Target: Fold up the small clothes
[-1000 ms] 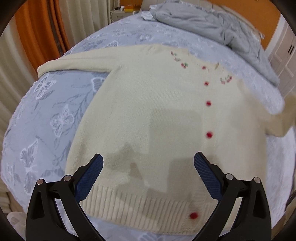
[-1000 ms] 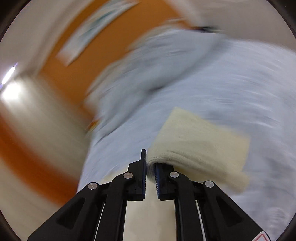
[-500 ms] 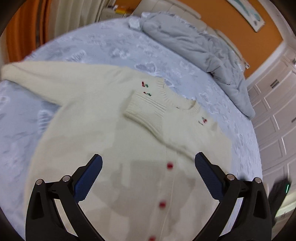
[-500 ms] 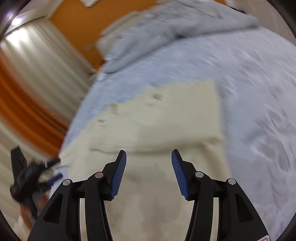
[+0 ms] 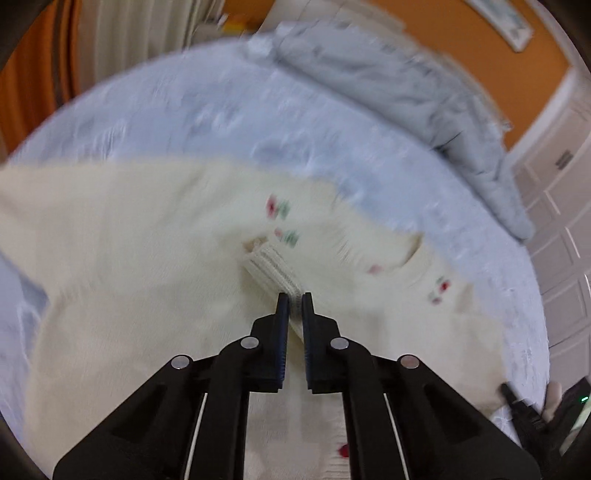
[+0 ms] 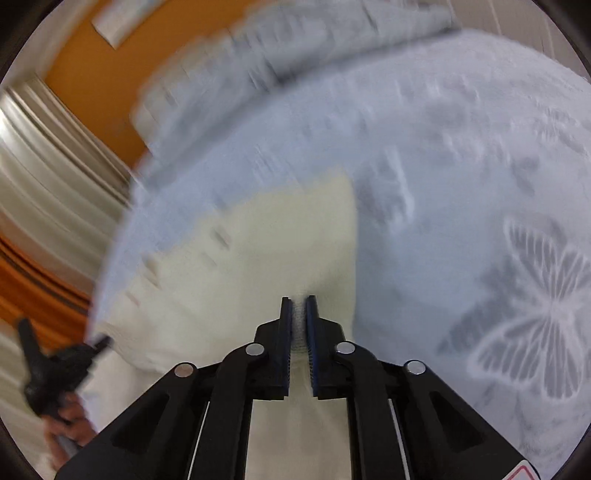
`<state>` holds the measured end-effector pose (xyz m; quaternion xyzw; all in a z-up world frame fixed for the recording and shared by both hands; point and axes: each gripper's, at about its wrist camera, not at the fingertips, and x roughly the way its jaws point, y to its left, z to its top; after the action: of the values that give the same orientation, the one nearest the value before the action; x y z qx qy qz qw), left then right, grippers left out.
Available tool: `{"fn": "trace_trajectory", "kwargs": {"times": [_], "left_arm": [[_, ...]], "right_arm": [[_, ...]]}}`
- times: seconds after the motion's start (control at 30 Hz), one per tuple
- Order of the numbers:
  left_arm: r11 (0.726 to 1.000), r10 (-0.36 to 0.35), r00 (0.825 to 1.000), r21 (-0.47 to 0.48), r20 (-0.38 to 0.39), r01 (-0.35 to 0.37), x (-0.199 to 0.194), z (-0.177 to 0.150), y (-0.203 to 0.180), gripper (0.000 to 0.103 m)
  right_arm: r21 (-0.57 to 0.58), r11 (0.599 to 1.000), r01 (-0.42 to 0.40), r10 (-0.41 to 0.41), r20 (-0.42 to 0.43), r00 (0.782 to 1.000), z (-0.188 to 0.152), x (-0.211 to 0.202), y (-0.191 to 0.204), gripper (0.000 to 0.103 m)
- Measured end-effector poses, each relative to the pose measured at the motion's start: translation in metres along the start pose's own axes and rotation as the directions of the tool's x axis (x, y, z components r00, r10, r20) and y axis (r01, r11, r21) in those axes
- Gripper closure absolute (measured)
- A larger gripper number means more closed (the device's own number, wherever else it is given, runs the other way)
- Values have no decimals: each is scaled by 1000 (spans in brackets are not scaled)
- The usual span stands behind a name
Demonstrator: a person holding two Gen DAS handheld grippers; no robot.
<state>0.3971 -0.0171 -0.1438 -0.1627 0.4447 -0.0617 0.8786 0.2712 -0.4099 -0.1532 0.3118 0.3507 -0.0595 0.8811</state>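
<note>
Your left gripper has its jaws pressed together on the ribbed cuff of the cream cardigan, right at the fingertips. That cuff belongs to a sleeve lying folded across the chest, and it stretches away up and left of the tips. Just past it you can see the little red and green embroidery, a bit smeared by blur. One red button peeks out below the jaws, close to the right finger.

Your right gripper is pinched shut too, with a bit of cream knit caught between the blue pads. From that camera the cardigan spreads ahead and to the left of the jaws, and its straight edge runs directly ahead of the tips. To the right of it there's only the pale blue bedsheet with the white butterfly print.

The whole cardigan lies flat on the sheet, with a rumpled grey duvet farther back near the orange wall. Each gripper shows up at the edge of the other's view.
</note>
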Motion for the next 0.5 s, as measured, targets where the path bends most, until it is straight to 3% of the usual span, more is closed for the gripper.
{"fn": "trace_trajectory", "kwargs": {"times": [0.07,0.17,0.2,0.23,0.3,0.37,0.4,0.47,0.5], "left_arm": [[1000,13,1000,8,17,-14,-3,2,4,103],[992,124,989,27,-84,-122,32,-12,24,102],[992,127,986,23,-107,-125,42,-21,34,103],[994,105,992,20,-62,-104,36,-26,37,102],[996,87,994,-4,-61,-88,26,-29,42,101],[997,29,998,-70,-47,-32,10,-34,59,95],[995,25,999,-92,-32,-28,2,-39,66,91],[991,36,999,-130,-11,-37,-15,-43,86,67],[987,54,999,-155,5,-52,-26,-44,102,67]], "right_arm": [[-4,999,49,-49,20,999,-3,-3,-11,103],[58,979,195,-182,-182,966,-20,41,-53,103],[88,982,164,-150,-152,977,-24,34,-57,103],[96,983,156,-144,-112,983,-25,19,-52,102],[79,990,116,-112,-55,992,-30,-9,-34,92],[9,995,99,-99,-56,994,-46,-24,-11,90],[-55,992,117,-120,-58,991,-59,-30,4,88],[-182,971,153,-166,-60,984,-86,-33,29,81],[-223,962,156,-173,-61,983,-100,-34,38,76]]}}
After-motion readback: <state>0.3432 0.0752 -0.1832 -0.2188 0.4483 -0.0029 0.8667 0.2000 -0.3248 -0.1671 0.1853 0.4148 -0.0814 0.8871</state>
